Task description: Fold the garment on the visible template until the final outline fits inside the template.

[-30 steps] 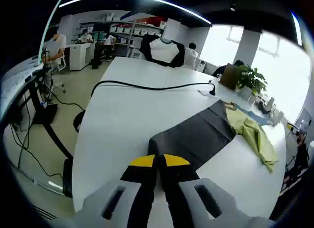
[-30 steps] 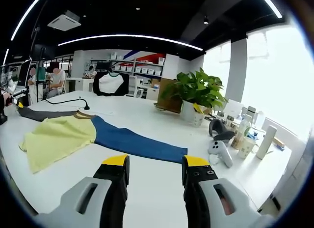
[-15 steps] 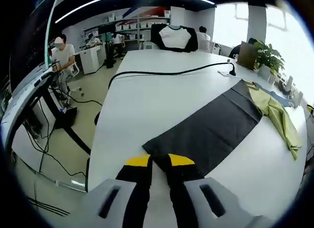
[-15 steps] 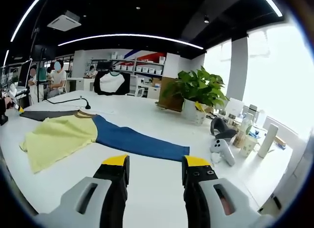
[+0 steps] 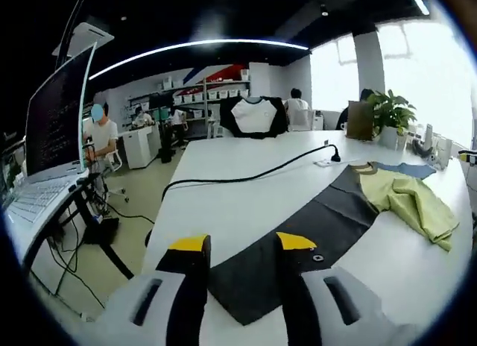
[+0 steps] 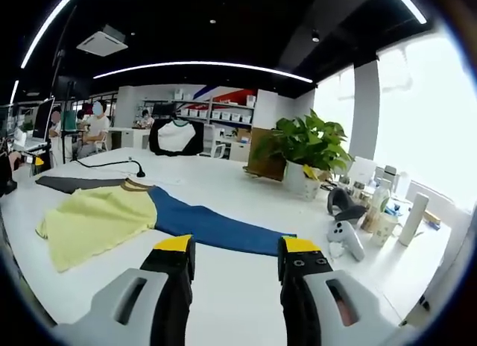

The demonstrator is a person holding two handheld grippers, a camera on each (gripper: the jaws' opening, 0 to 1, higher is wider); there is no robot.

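Low over the table [image 5: 223, 212], left hand-held gripper [image 5: 242, 245] jaws apart astride dark garment [image 5: 298, 241] end, right hand-held gripper [image 6: 237, 247] likewise apart

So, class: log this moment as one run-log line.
left tool: open, over dark sleeve | right tool: open, near blue sleeve | garment: unfolded

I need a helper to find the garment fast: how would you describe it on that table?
On the long white table, find the garment spread flat. Its yellow-green middle sits between a dark grey sleeve by the left gripper and a blue sleeve toward the right gripper. Nothing else there is cloth.
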